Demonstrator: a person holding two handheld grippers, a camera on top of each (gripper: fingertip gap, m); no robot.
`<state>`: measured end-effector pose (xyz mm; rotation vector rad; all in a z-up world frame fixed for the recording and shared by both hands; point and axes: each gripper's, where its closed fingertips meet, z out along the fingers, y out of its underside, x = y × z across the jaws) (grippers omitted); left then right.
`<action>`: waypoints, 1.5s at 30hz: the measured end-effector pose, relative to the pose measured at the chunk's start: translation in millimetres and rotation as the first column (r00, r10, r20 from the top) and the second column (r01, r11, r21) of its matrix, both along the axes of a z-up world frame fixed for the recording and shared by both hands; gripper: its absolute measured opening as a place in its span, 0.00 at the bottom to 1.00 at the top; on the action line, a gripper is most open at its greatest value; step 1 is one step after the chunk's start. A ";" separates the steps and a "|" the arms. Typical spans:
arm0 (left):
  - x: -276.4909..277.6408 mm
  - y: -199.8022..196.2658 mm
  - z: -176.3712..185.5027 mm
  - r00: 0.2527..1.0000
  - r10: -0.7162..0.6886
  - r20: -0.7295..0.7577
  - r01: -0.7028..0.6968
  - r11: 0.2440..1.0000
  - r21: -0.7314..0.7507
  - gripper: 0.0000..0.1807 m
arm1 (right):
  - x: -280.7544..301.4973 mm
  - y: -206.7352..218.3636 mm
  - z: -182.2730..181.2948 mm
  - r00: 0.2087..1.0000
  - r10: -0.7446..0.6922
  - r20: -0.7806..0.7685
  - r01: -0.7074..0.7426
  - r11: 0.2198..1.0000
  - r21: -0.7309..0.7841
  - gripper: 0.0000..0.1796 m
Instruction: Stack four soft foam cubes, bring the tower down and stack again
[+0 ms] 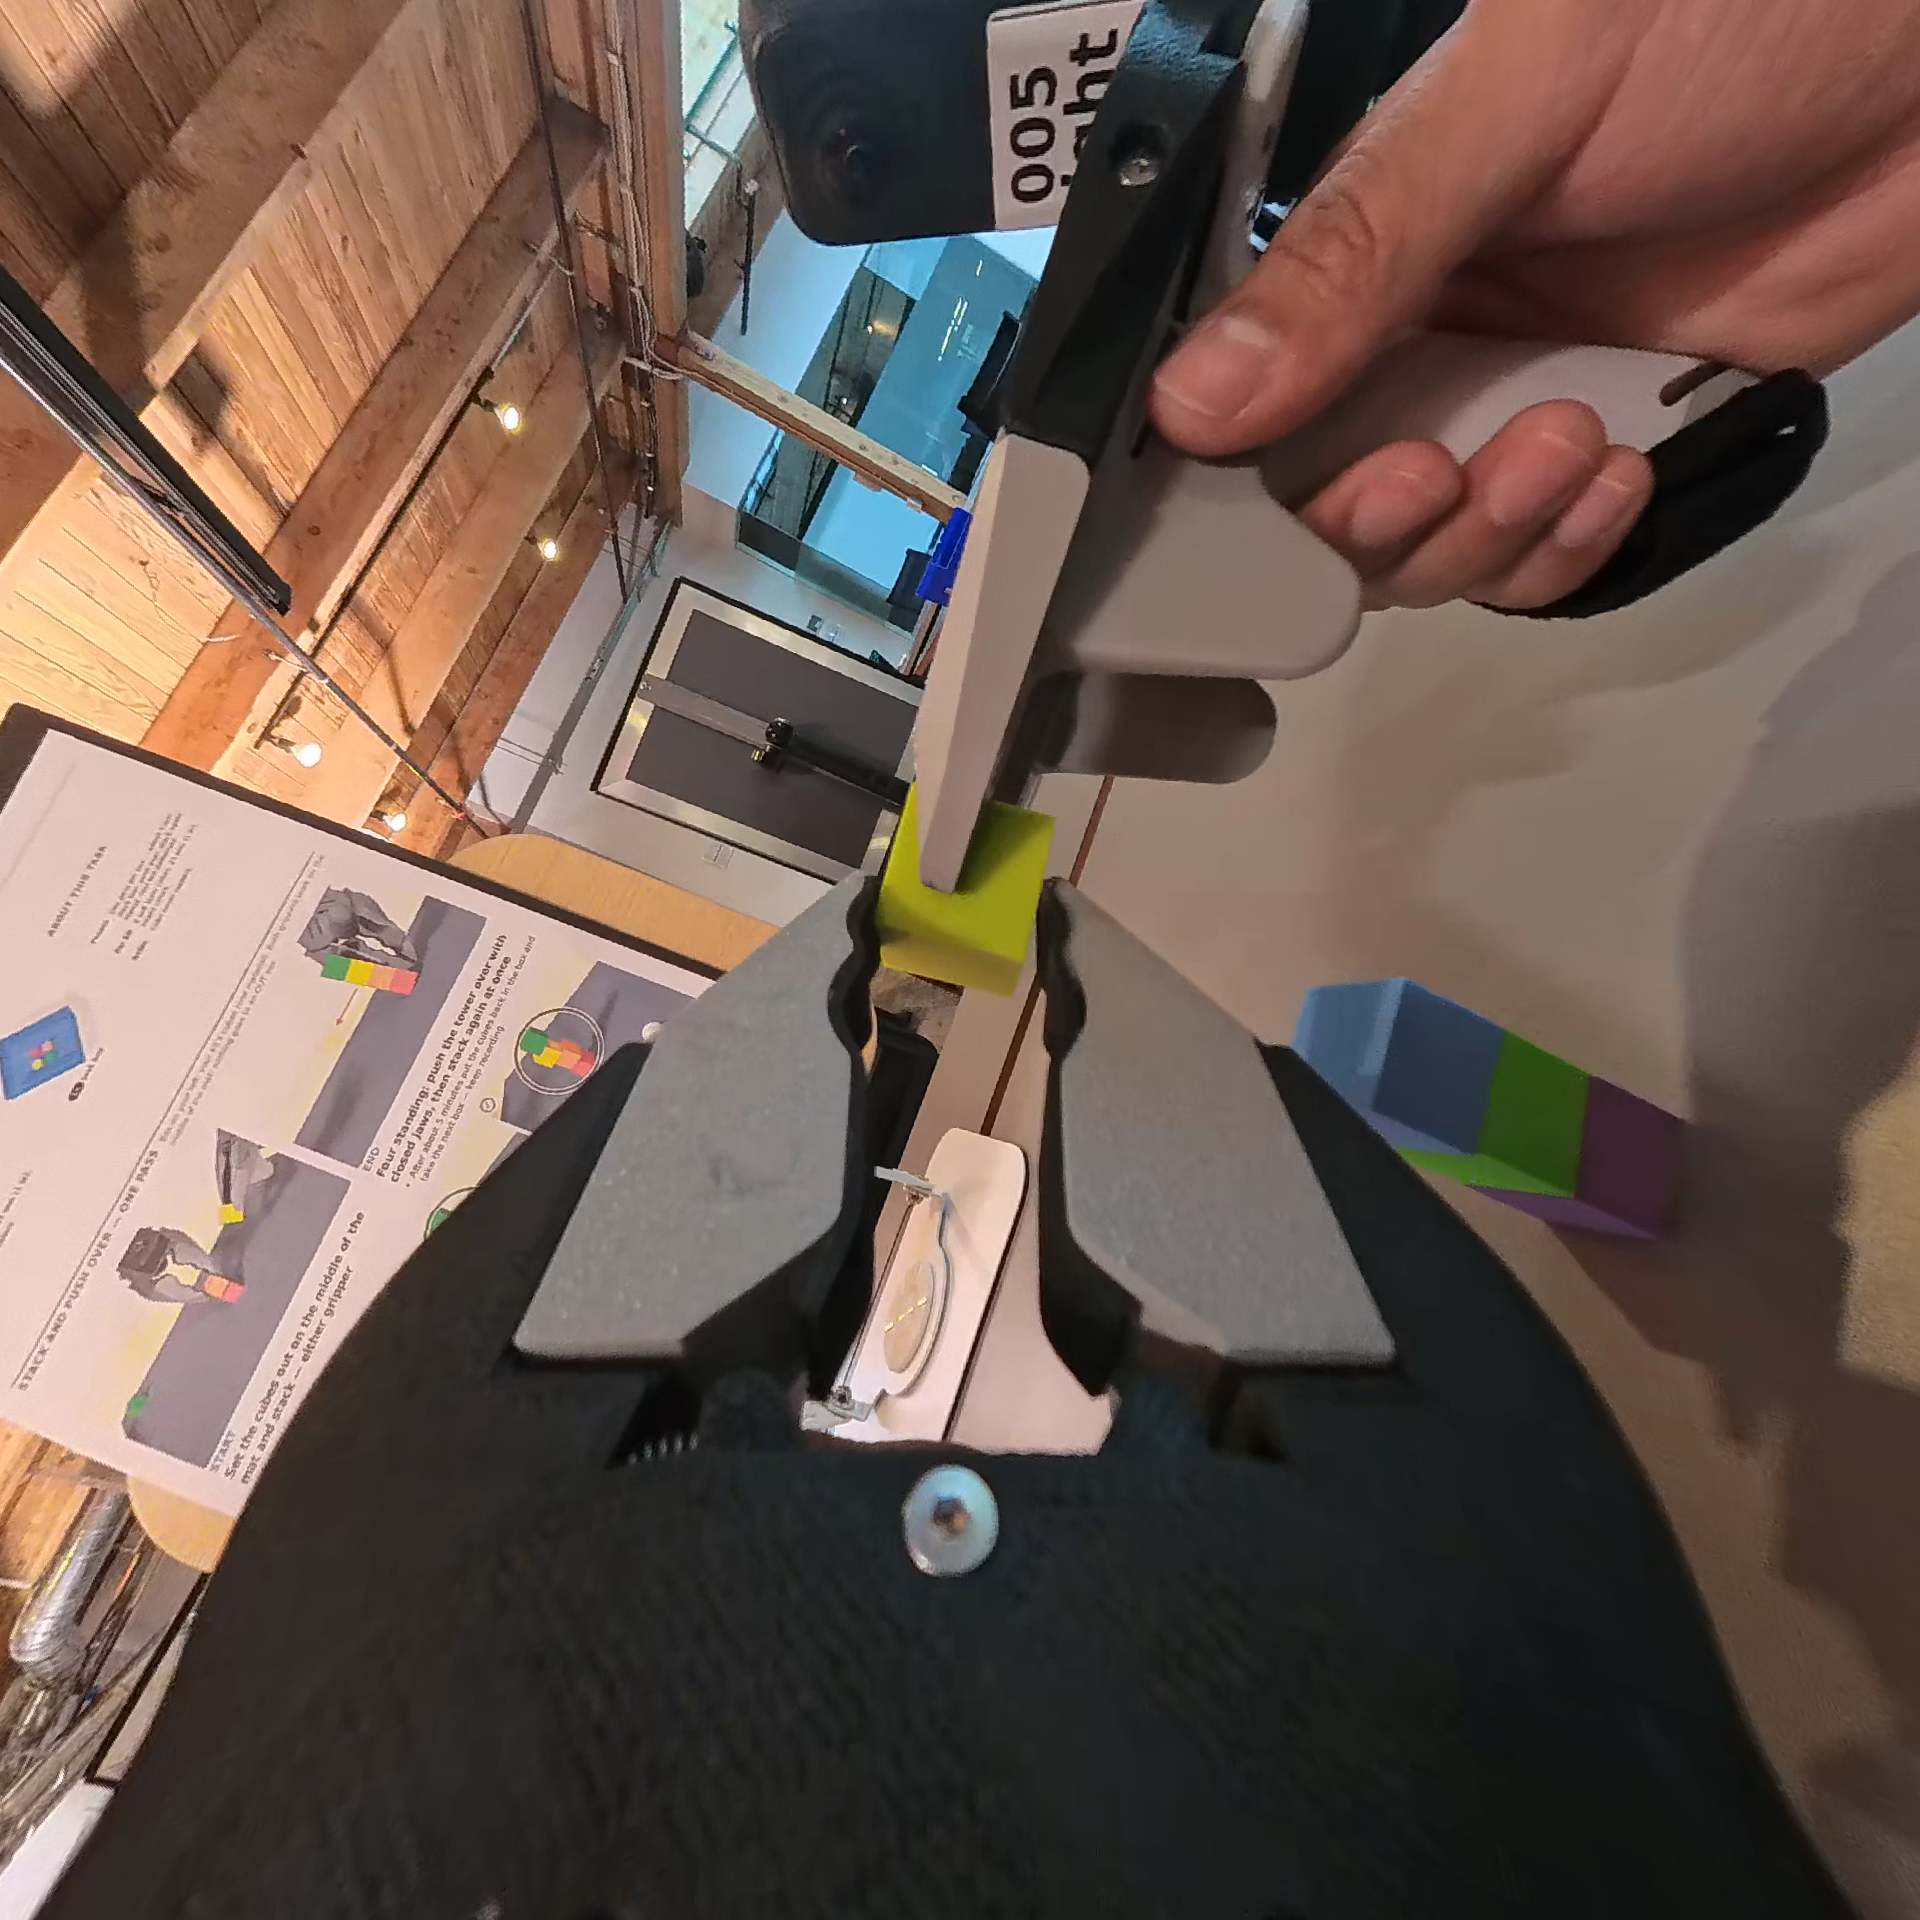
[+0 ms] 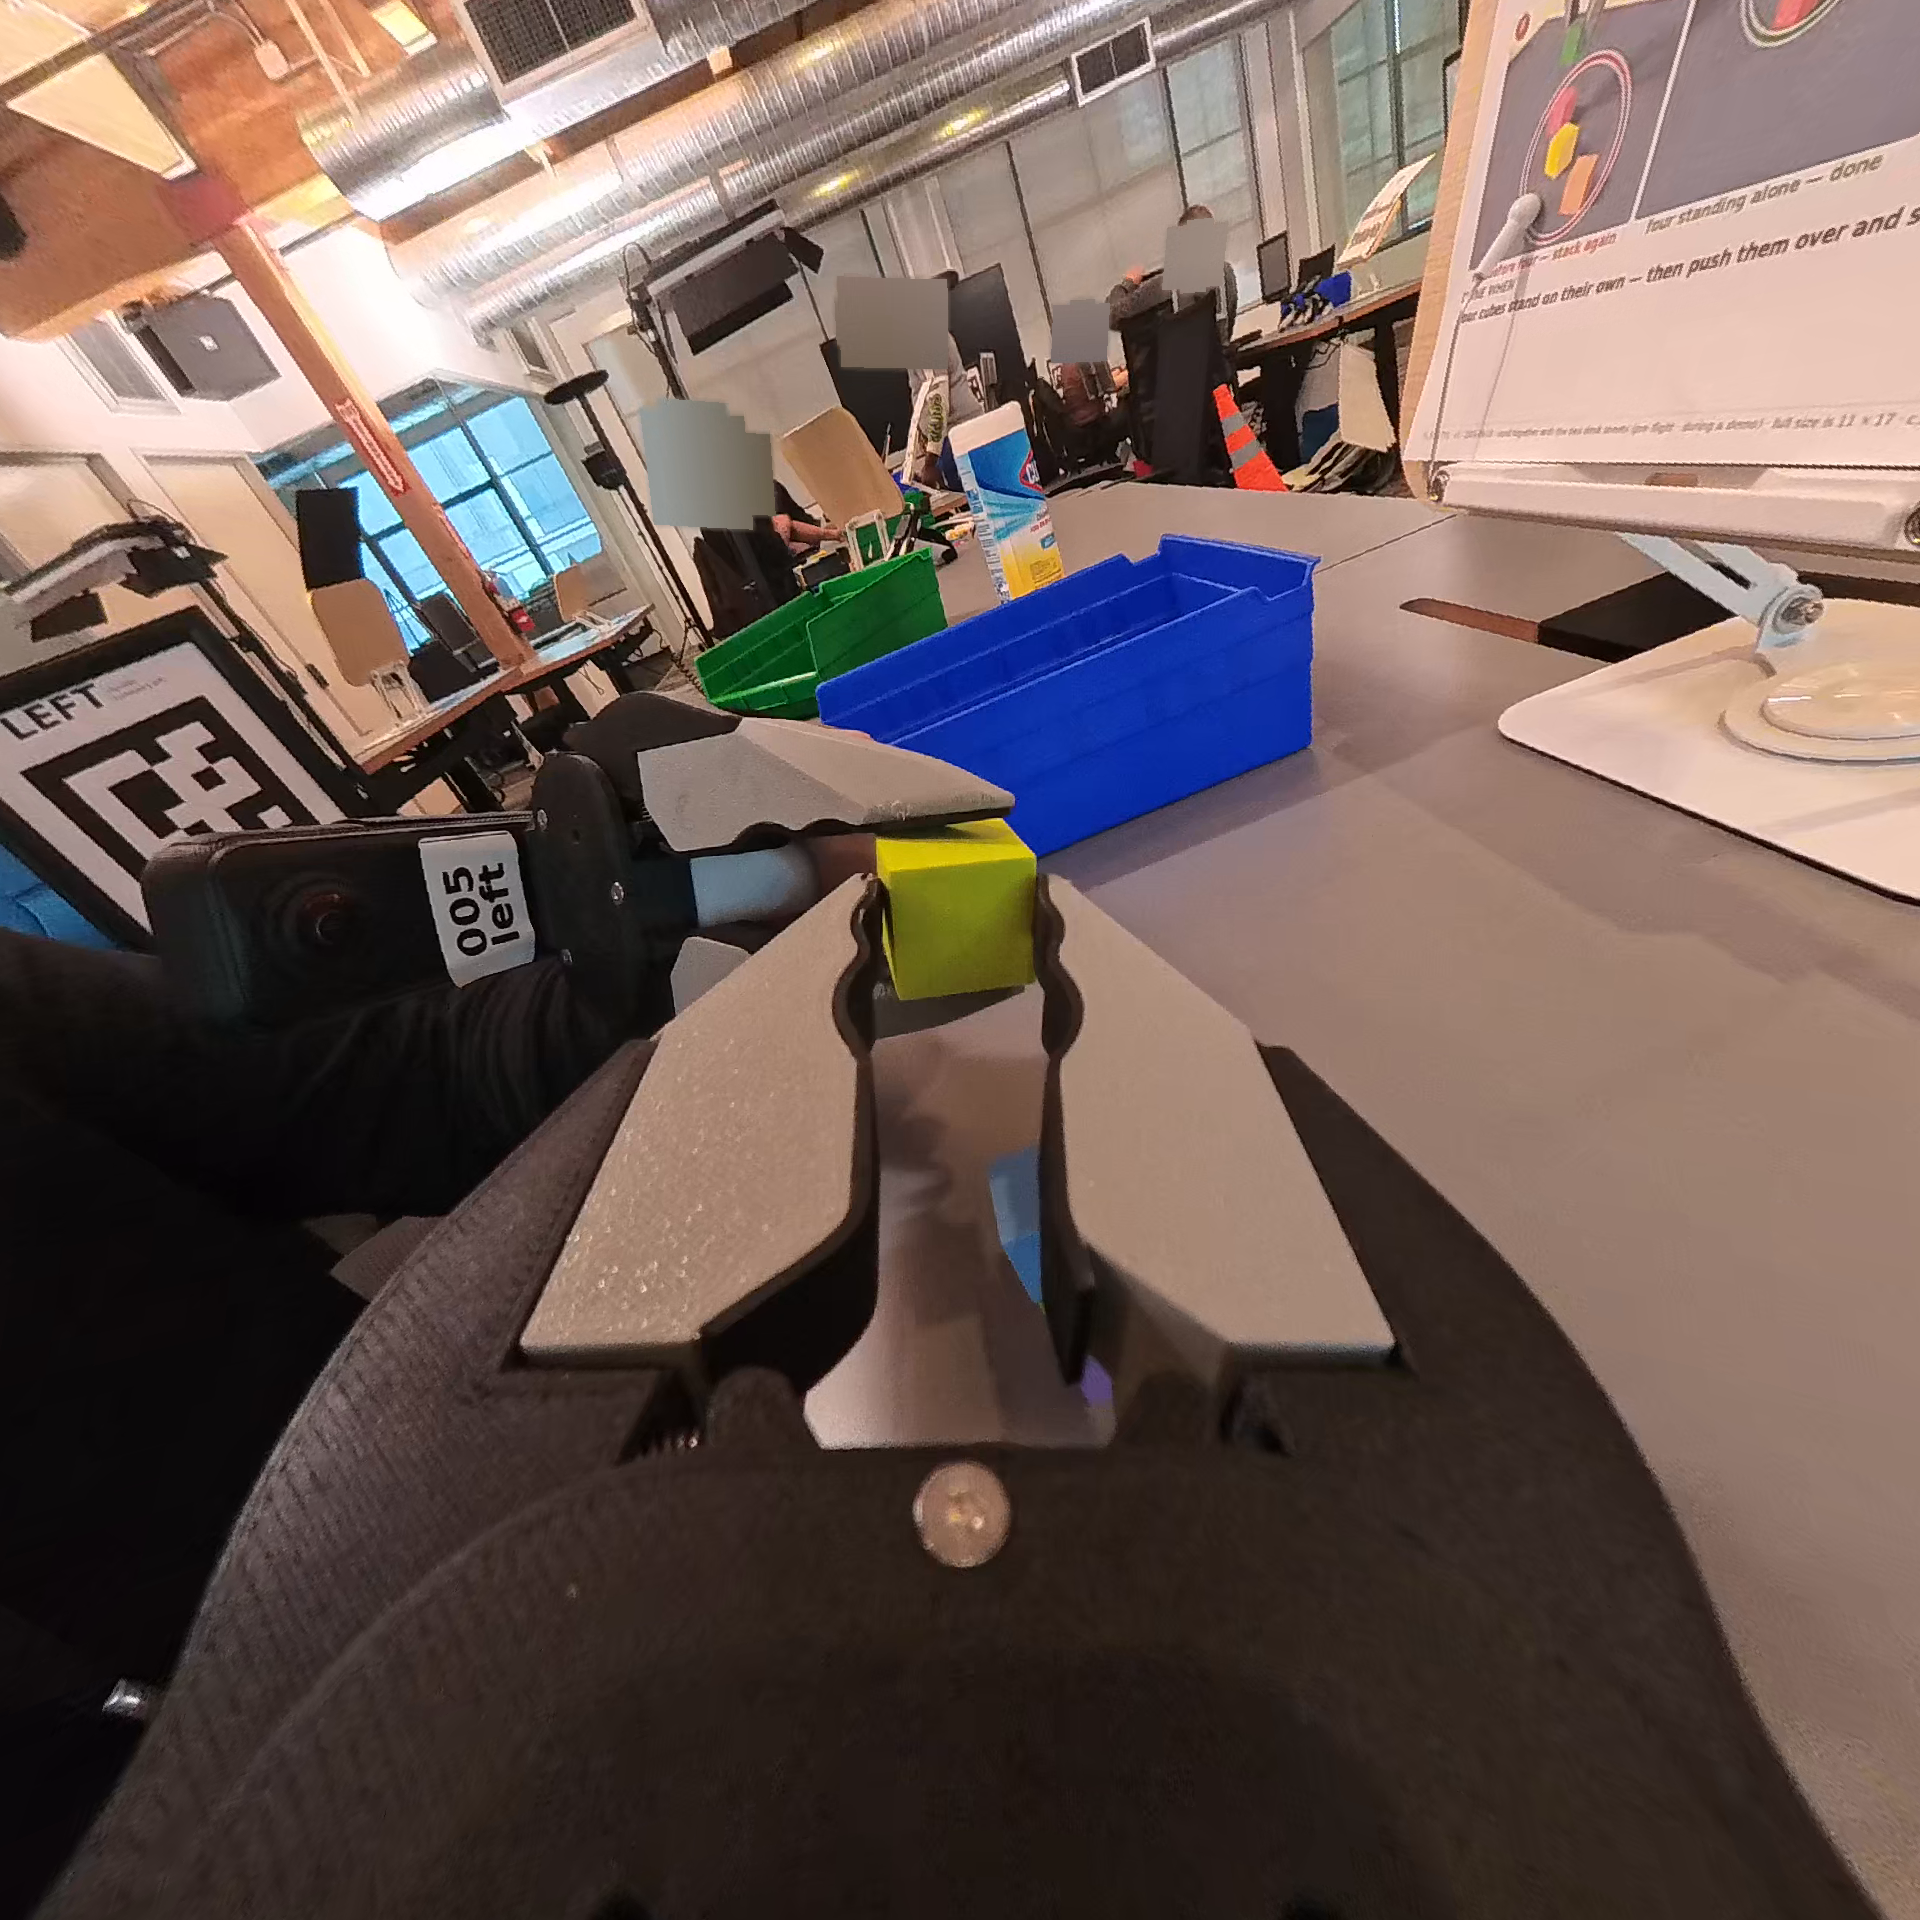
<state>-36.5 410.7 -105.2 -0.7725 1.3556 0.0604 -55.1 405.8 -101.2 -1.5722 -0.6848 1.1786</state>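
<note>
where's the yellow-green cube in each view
Left wrist view: the yellow-green cube sits just above centre, between the left hand-held gripper tips, with the right hand-held gripper coming down from above.
Right wrist view: the cube is again just above centre, between this gripper's tips, with the left hand-held gripper's finger lying over its top.
Shared landmark: the white base plate of the instruction-sheet stand.

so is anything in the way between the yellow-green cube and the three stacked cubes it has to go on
Nothing visible blocks it. The yellow-green cube is held in the air by both the left tongs and the right tongs. Open grey table lies between it and the blue, green and purple stack.
</note>
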 end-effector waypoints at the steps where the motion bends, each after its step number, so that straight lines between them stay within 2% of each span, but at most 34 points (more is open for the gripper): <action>1: -0.1 -0.5 0.0 1.000 -0.004 0.009 0.004 1.000 -0.014 0.16 | -0.1 -0.2 -0.3 1.000 0.002 0.002 -0.002 1.000 0.001 0.15; 9: -1.0 -4.0 -1.4 0.998 -0.044 0.033 0.047 0.996 -0.079 0.15 | -1.3 -2.2 -0.5 1.000 0.023 -0.009 -0.023 1.000 0.001 0.14; 21: -4.6 -7.2 -15.9 0.990 -0.048 -0.136 0.058 0.995 0.076 0.15 | -4.8 -6.9 -15.7 0.992 0.124 0.013 -0.123 0.991 -0.046 0.14; 45: -5.4 -8.4 -20.6 0.984 -0.039 -0.173 0.062 0.989 0.131 0.15 | -6.4 -9.5 -22.1 0.988 0.147 0.055 -0.145 0.988 -0.046 0.14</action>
